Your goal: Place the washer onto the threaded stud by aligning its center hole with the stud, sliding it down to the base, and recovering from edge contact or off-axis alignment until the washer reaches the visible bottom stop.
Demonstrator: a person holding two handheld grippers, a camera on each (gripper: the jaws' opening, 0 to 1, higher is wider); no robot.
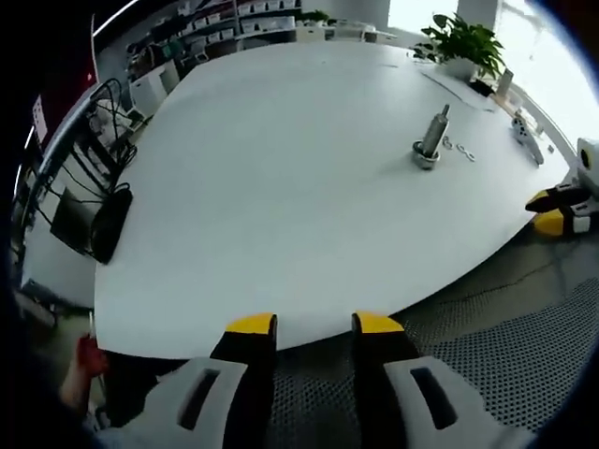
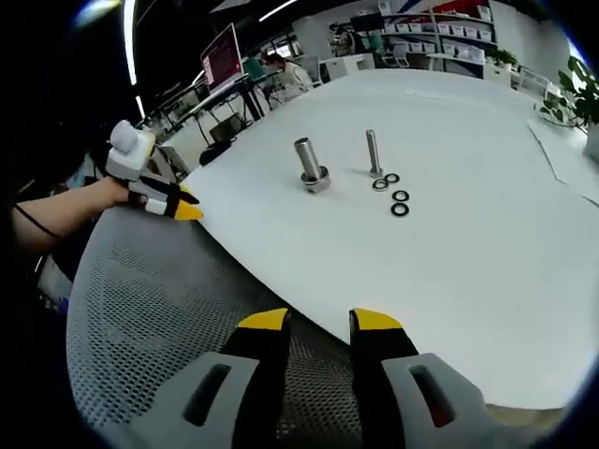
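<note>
A thick metal stud (image 2: 309,165) stands upright on a flanged base on the white table (image 2: 468,271). A thinner upright bolt (image 2: 373,152) stands just right of it, and several dark washers (image 2: 394,193) lie flat beside that bolt. My right gripper (image 2: 321,322) is open and empty, low over a mesh chair back, well short of the parts. In the left gripper view the stud (image 1: 429,142) stands far right, with washers (image 1: 460,149) next to it. My left gripper (image 1: 314,325) is open and empty at the table's near edge. Each gripper appears in the other's view, the left gripper (image 2: 178,206) and the right gripper (image 1: 552,210).
A grey mesh chair back (image 2: 140,309) lies under both grippers, off the table edge. A hand (image 2: 89,201) holds the left gripper. A potted plant (image 1: 463,42) and a small metal part (image 1: 526,134) sit at the table's far side. Desks, a monitor (image 2: 225,56) and shelves stand beyond.
</note>
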